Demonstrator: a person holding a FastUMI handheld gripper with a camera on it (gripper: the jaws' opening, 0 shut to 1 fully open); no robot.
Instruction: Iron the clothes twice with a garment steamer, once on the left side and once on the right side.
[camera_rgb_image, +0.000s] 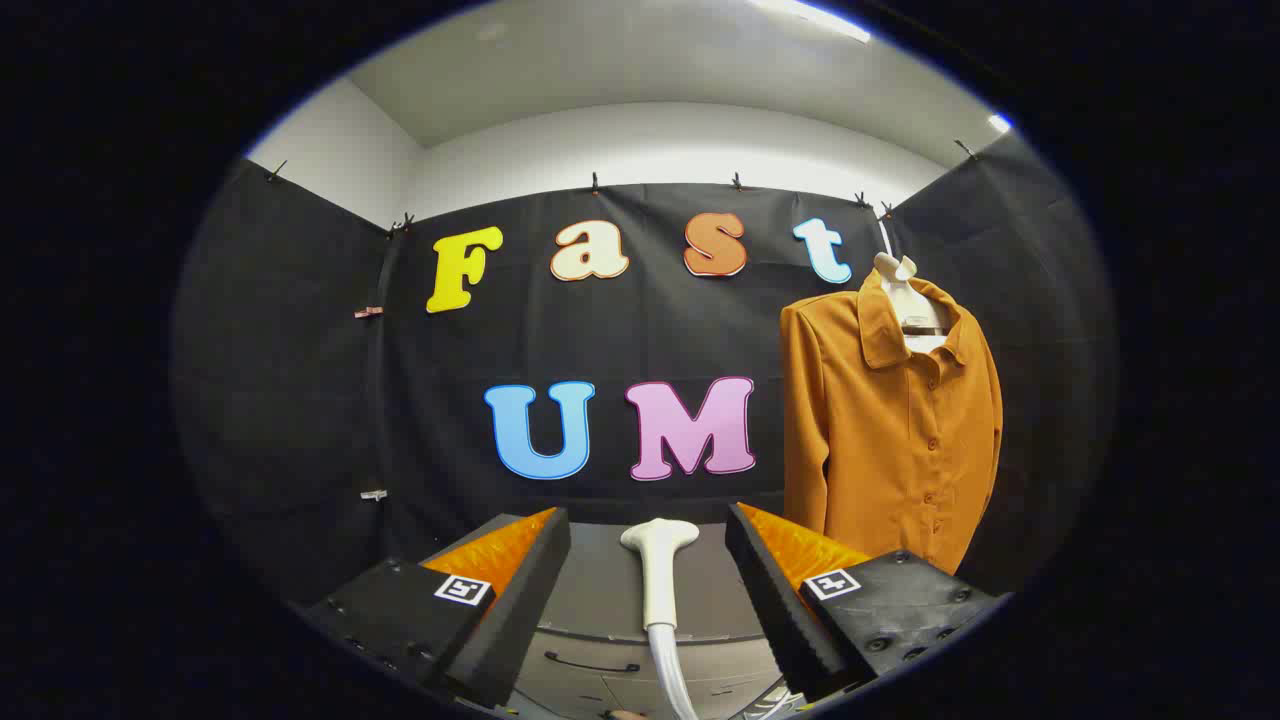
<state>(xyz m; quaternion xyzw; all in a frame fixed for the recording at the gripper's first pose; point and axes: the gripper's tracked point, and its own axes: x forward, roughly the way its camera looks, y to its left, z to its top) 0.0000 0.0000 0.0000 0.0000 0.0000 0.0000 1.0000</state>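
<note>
My tongs (648, 560) stand wide open and hold nothing; the steamer head (659, 575) stands upright in the gap between the two fingers, touching neither as far as I can tell. Its hose (672, 672) drops from the handle and runs down out of sight. It rests at, or just above, the near edge of a grey surface (600, 590) with drawer fronts below, though I cannot make out how it is propped. Beyond my right finger, the orange shirt (890, 430) hangs on a pale hanger (905, 290) against the black cloth, buttoned, sleeves down. I judge nothing is done yet: the steamer is not grasped and neither the left nor the right pass has begun. The shirt's hem is hidden behind my finger, and any creases are too fine to see.
</note>
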